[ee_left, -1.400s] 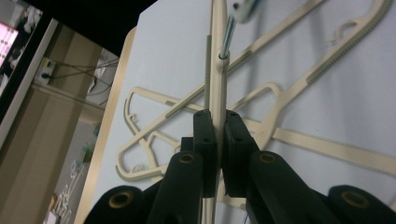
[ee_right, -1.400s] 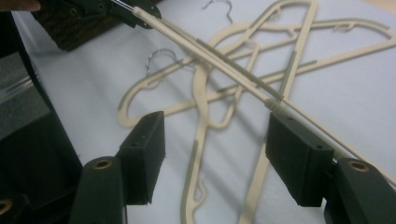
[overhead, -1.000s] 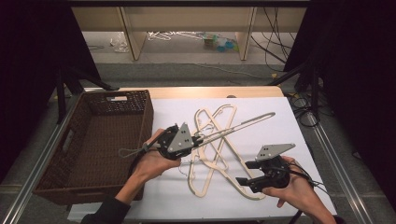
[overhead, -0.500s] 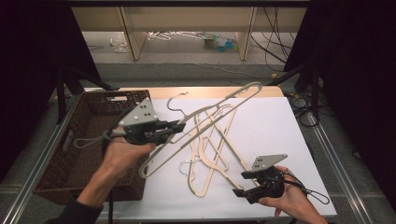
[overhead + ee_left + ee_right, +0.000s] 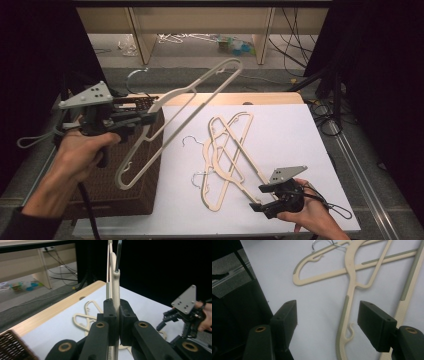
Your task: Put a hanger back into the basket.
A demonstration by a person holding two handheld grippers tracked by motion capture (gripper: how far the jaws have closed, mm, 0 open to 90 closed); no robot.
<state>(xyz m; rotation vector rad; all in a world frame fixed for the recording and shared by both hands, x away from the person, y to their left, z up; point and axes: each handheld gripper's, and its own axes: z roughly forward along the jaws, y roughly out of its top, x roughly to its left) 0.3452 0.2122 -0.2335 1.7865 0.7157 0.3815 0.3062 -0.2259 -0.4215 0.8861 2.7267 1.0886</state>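
My left gripper (image 5: 145,119) is shut on the neck of a cream plastic hanger (image 5: 192,95), held tilted in the air over the wicker basket (image 5: 125,200); its metal hook (image 5: 134,76) points back left. In the left gripper view the hanger's neck (image 5: 115,290) stands upright between the closed jaws of that gripper (image 5: 117,322). Two or three more cream hangers (image 5: 225,150) lie tangled on the white table sheet (image 5: 280,125). My right gripper (image 5: 256,205) is open at the front right, just past an end of one hanger (image 5: 345,315), its jaws wide apart above the sheet.
The brown wicker basket stands at the table's left edge under the lifted hanger. A wooden table edge (image 5: 250,97) runs along the back. Cables (image 5: 300,55) and clutter lie on the floor beyond. The other hand's gripper (image 5: 186,312) shows in the left gripper view.
My left gripper has lifted one hanger off the pile and carried it up and left, over the basket. The right gripper stayed near the front right, shifting slightly.
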